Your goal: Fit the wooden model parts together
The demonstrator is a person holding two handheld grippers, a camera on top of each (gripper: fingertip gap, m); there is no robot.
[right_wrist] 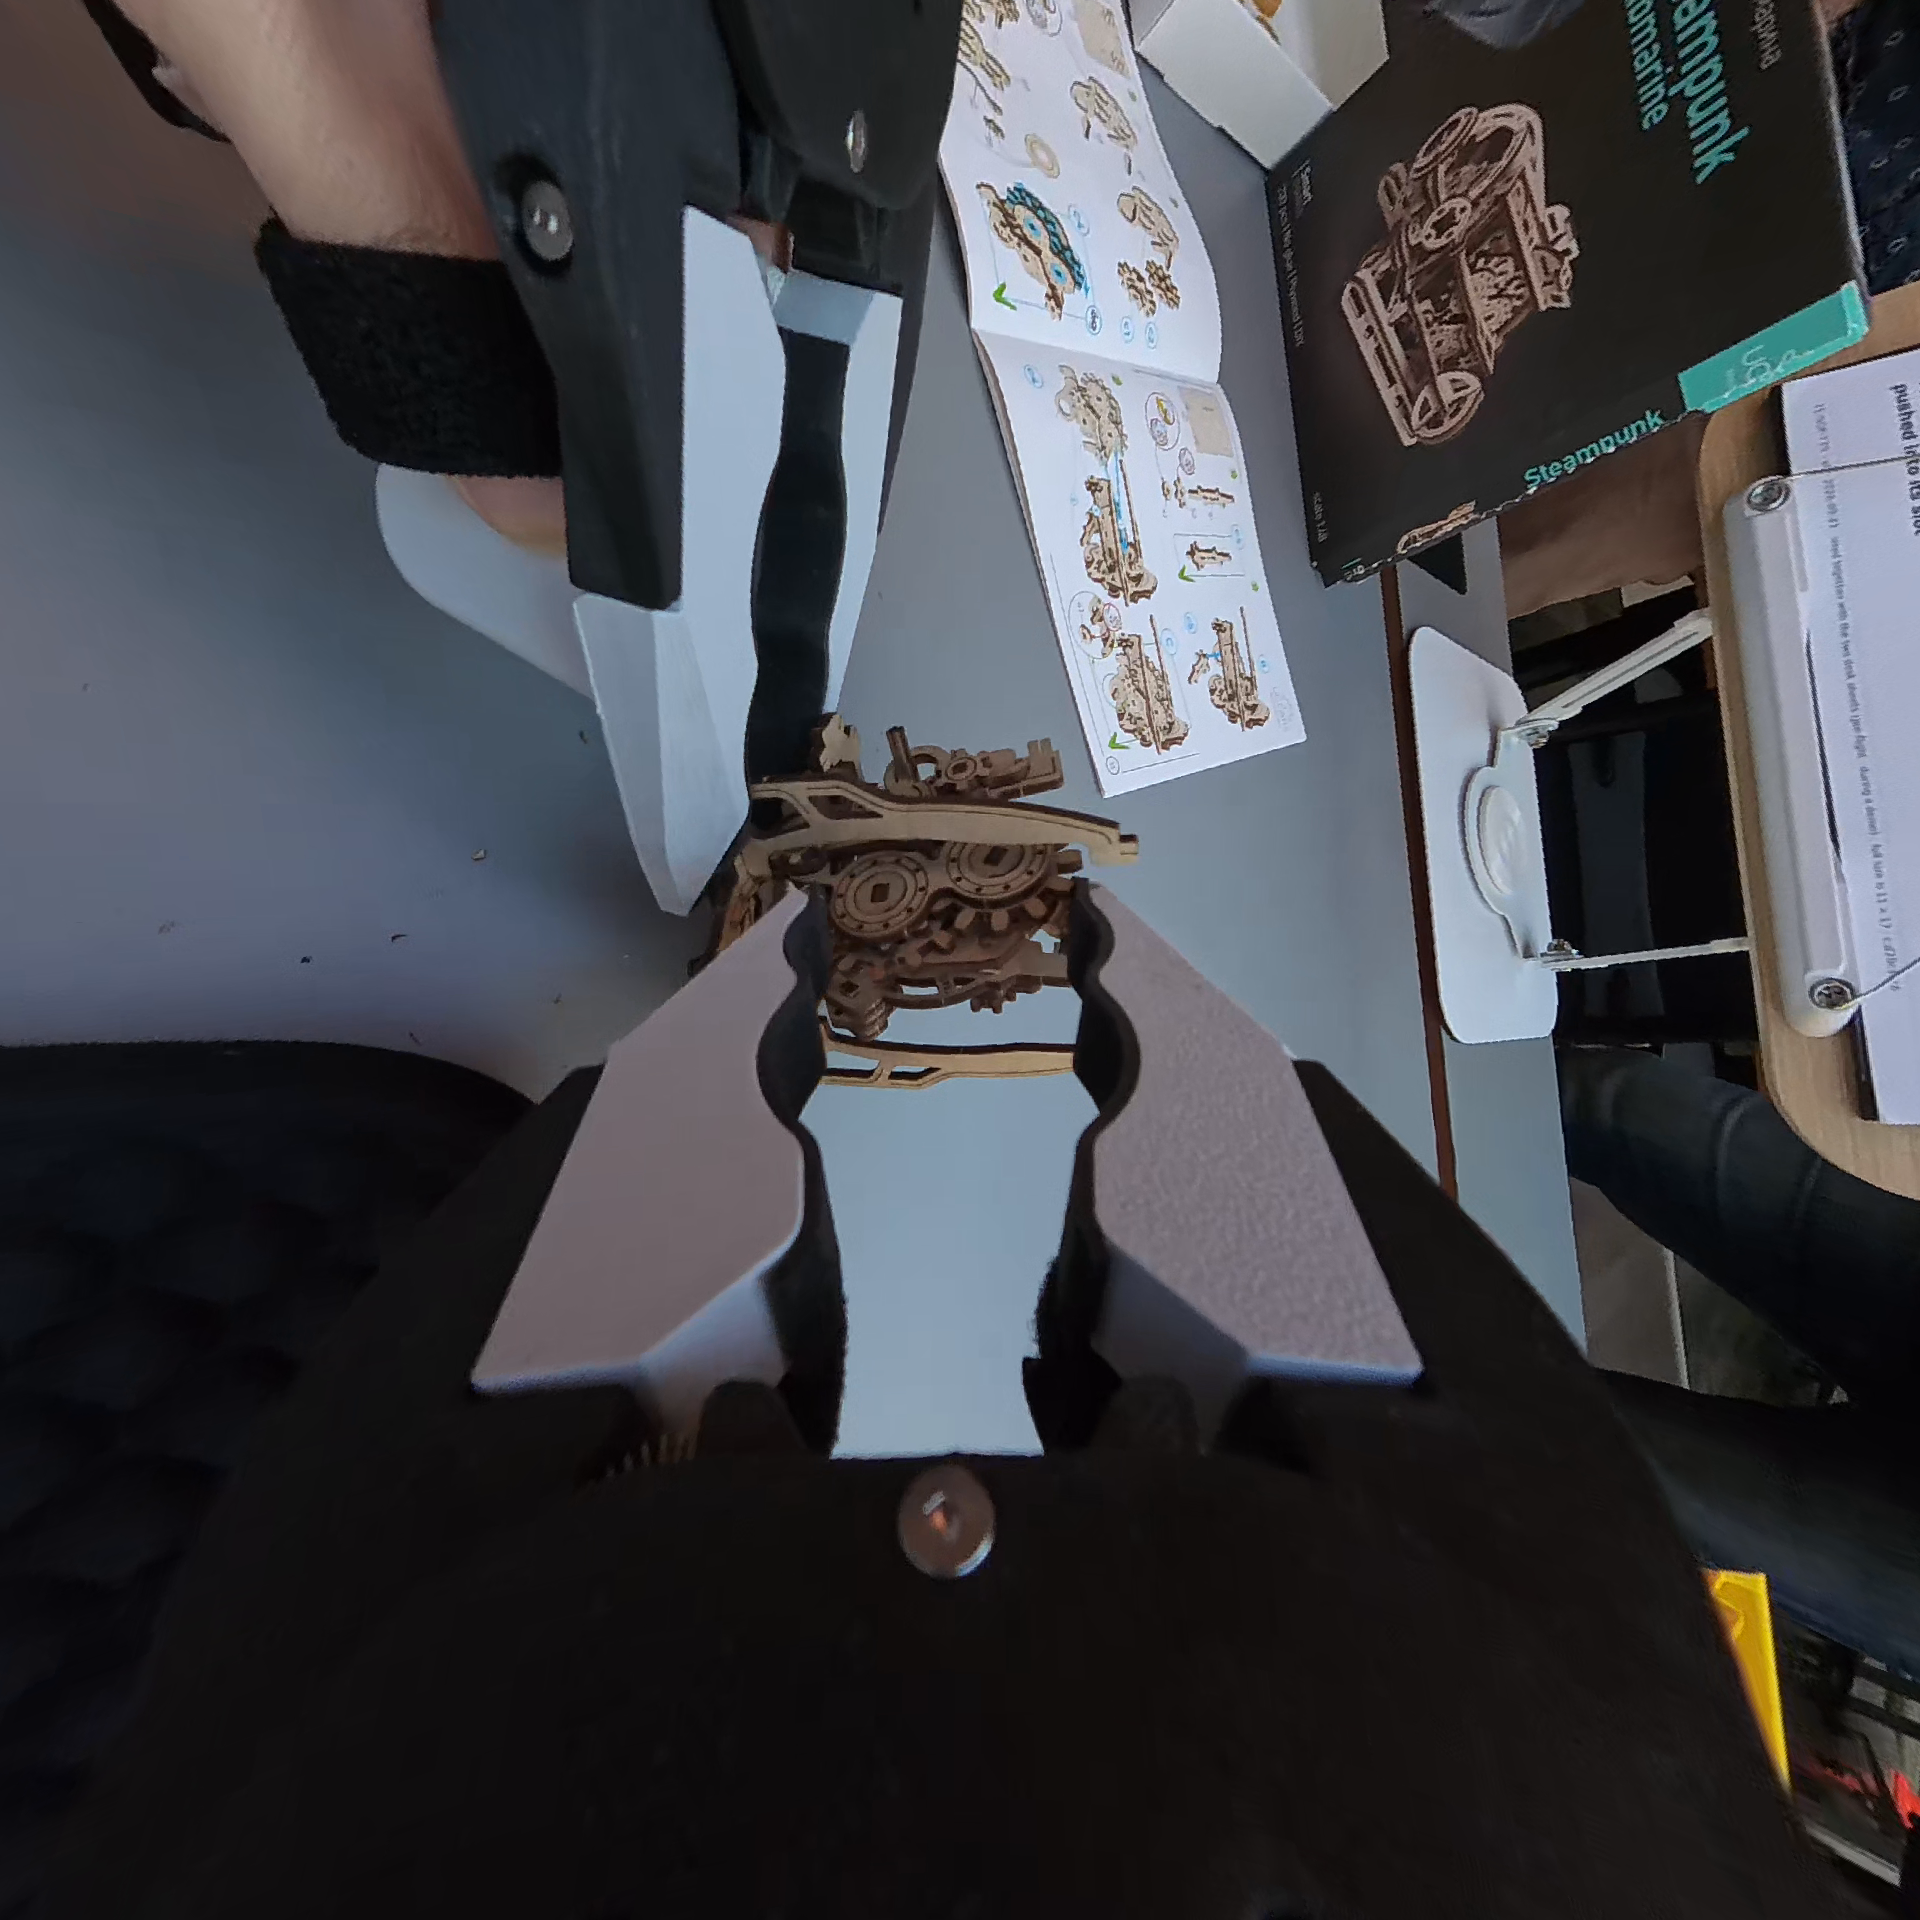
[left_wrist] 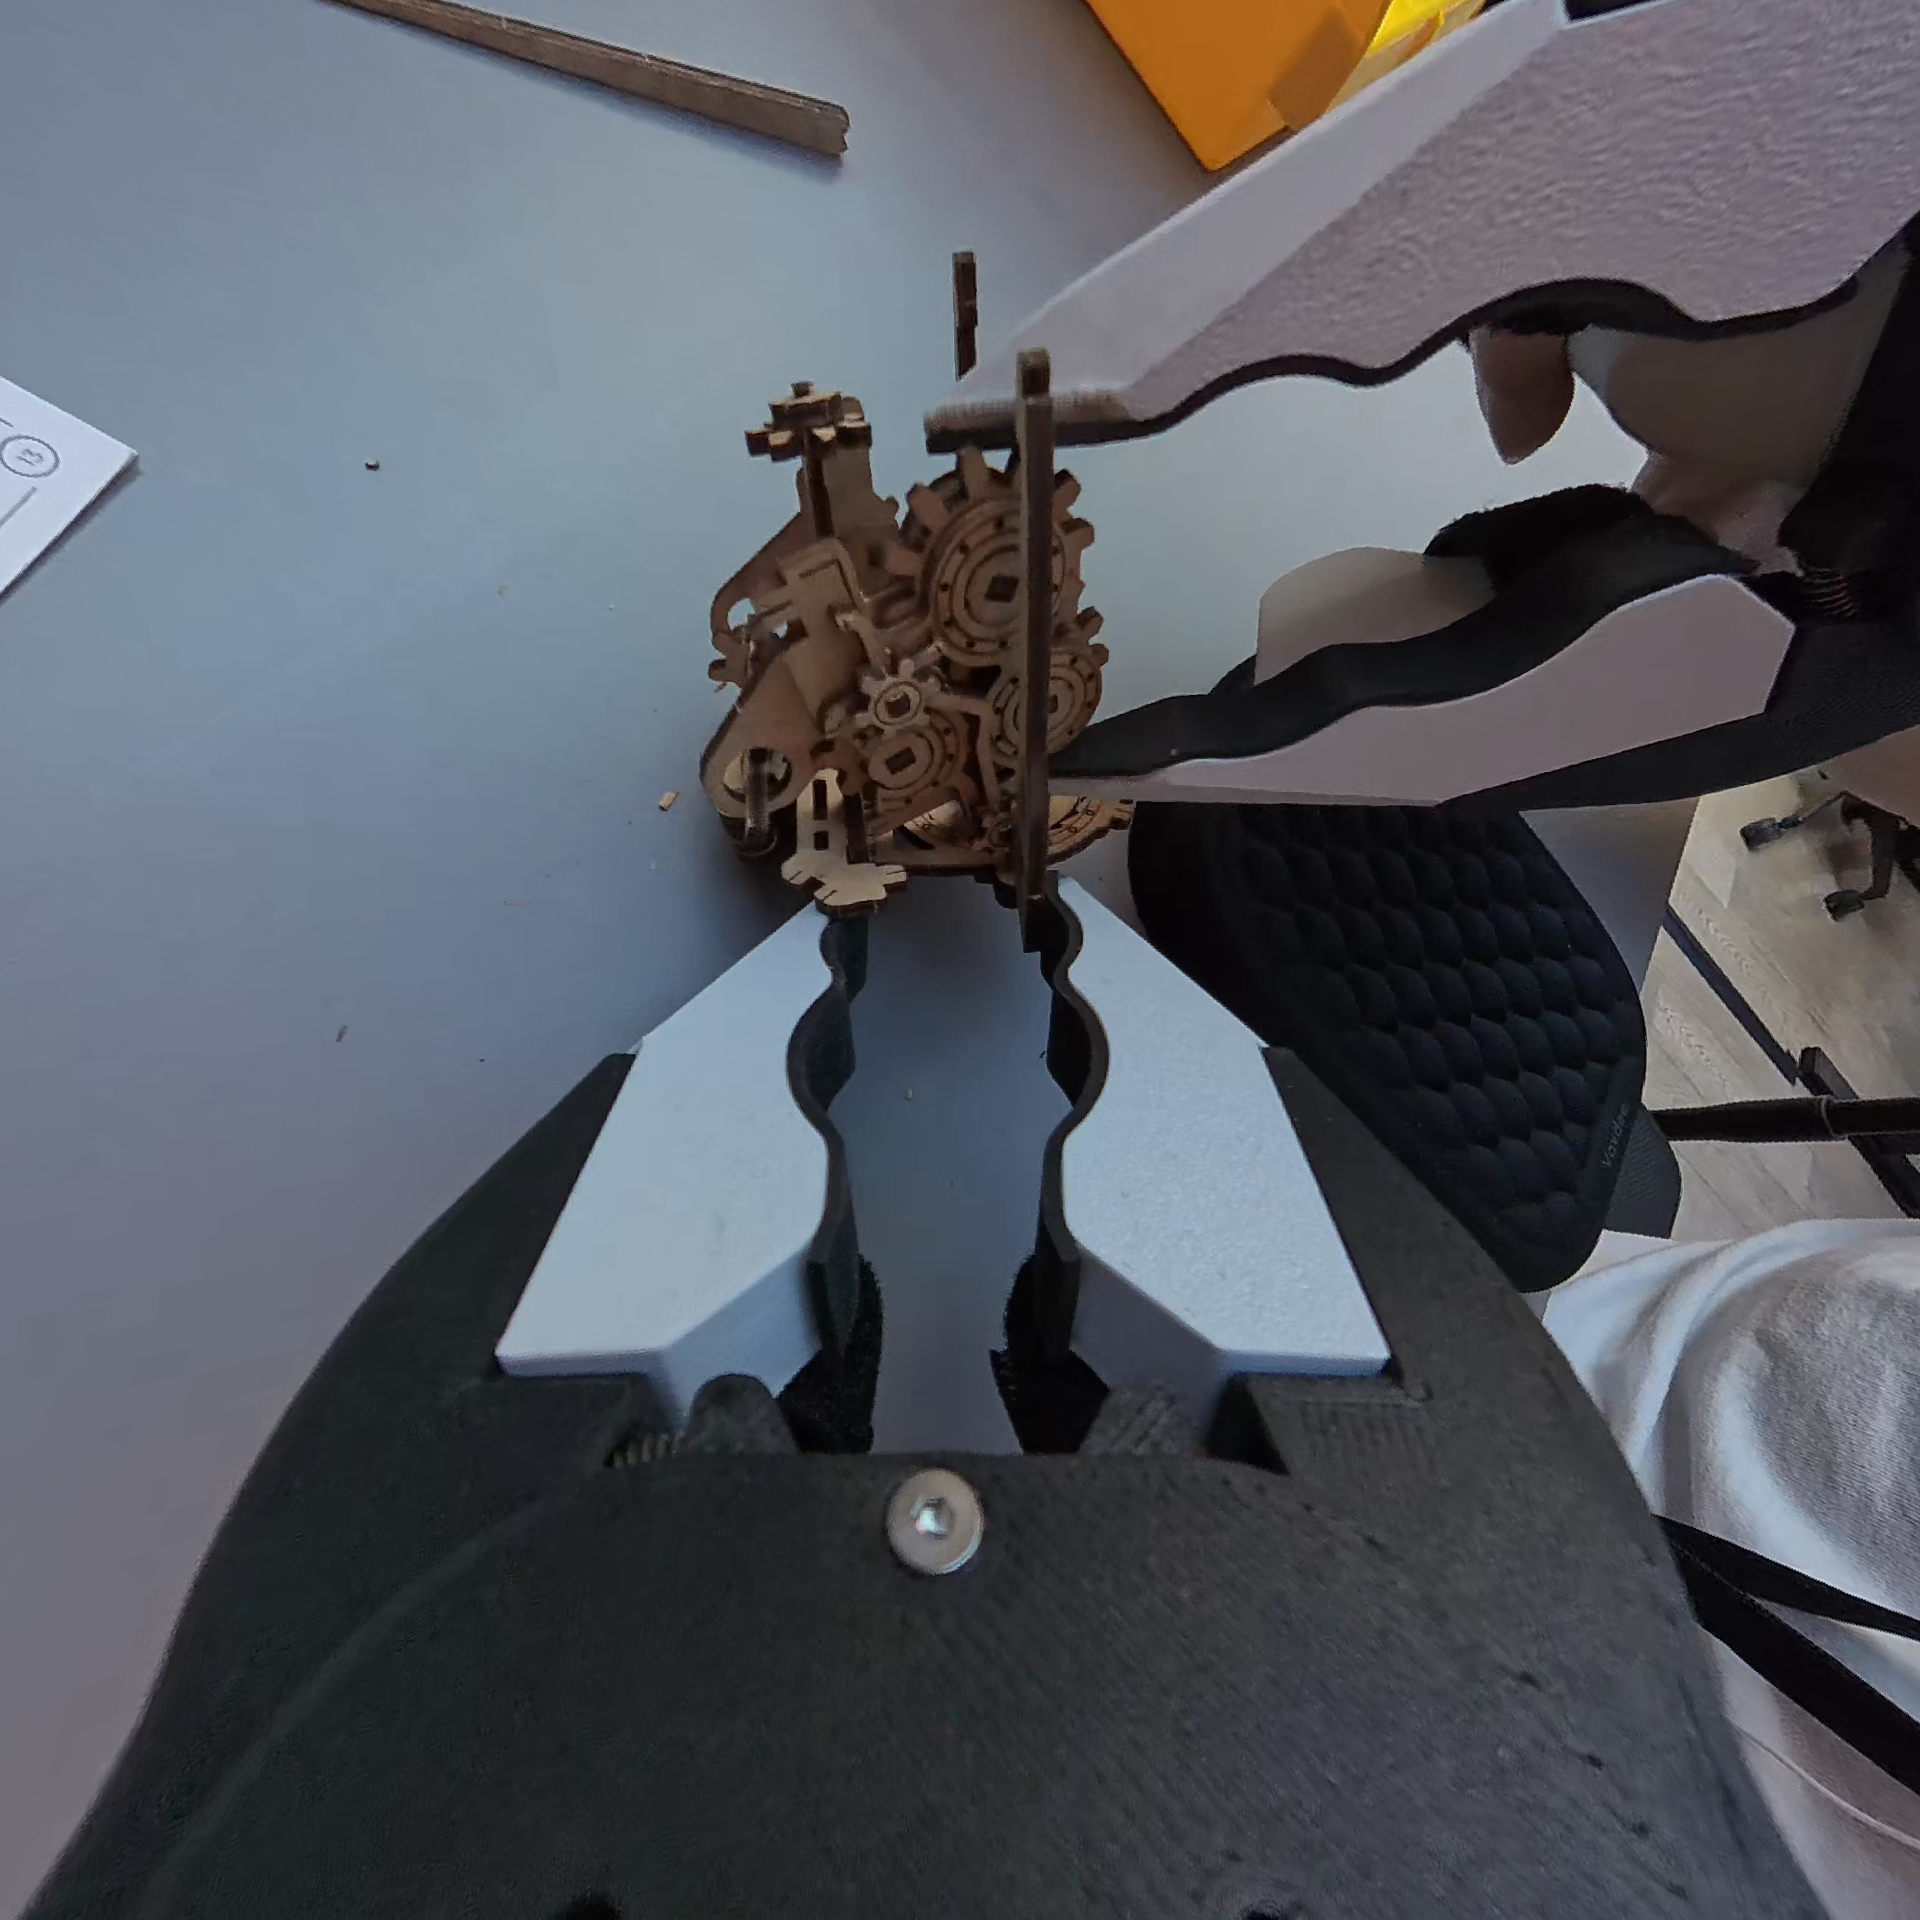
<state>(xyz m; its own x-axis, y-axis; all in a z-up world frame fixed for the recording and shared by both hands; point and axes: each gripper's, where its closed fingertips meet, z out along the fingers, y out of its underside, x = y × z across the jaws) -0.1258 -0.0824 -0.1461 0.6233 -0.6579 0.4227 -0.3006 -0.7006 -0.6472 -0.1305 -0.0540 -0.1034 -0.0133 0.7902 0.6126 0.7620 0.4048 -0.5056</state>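
Left wrist view: left gripper (left_wrist: 940,914) hangs parted at the wooden model (left_wrist: 894,675) on the table (left_wrist: 312,727), right gripper (right_wrist: 940,925) clamps its flat side panel (left_wrist: 1034,644); skewed pressure likely snaps the thin tabs.

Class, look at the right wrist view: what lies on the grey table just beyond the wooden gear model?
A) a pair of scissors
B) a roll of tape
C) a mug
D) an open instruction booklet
D: an open instruction booklet with assembly pictures lies beyond the wooden gear model.
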